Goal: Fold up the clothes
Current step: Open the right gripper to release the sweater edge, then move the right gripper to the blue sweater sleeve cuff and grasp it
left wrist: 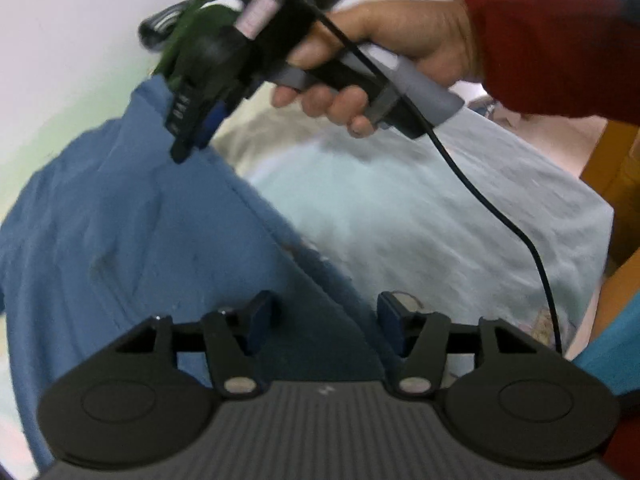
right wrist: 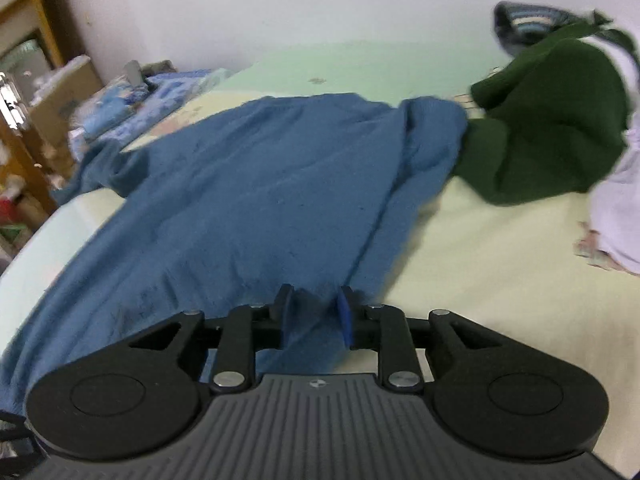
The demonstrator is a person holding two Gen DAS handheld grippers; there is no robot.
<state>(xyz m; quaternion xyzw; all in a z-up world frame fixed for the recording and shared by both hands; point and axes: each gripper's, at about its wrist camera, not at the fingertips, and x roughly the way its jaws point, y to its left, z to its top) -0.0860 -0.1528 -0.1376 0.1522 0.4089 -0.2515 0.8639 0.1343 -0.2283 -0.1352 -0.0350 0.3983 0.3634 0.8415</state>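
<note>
A blue garment [right wrist: 256,184] lies spread flat on the bed, with a fold along its right side. My right gripper [right wrist: 315,302] sits low at its near hem. The jaws stand narrowly apart, cloth lies between them, and the pads do not visibly press it. In the left wrist view the same blue garment [left wrist: 132,232] fills the left half. There a hand in a red sleeve [left wrist: 552,40] holds the right gripper [left wrist: 188,144] at the garment's far edge. My left gripper [left wrist: 325,312] hovers open over the garment's near edge, gripping nothing.
A dark green garment [right wrist: 552,132] is heaped at the back right, touching the blue one, with a striped item [right wrist: 528,26] behind it. Pale lilac cloth [right wrist: 616,208] lies at the right edge. Blue patterned bedding [right wrist: 132,104], boxes and wooden furniture [right wrist: 24,152] stand left. A black cable [left wrist: 500,216] hangs over the pale sheet [left wrist: 440,216].
</note>
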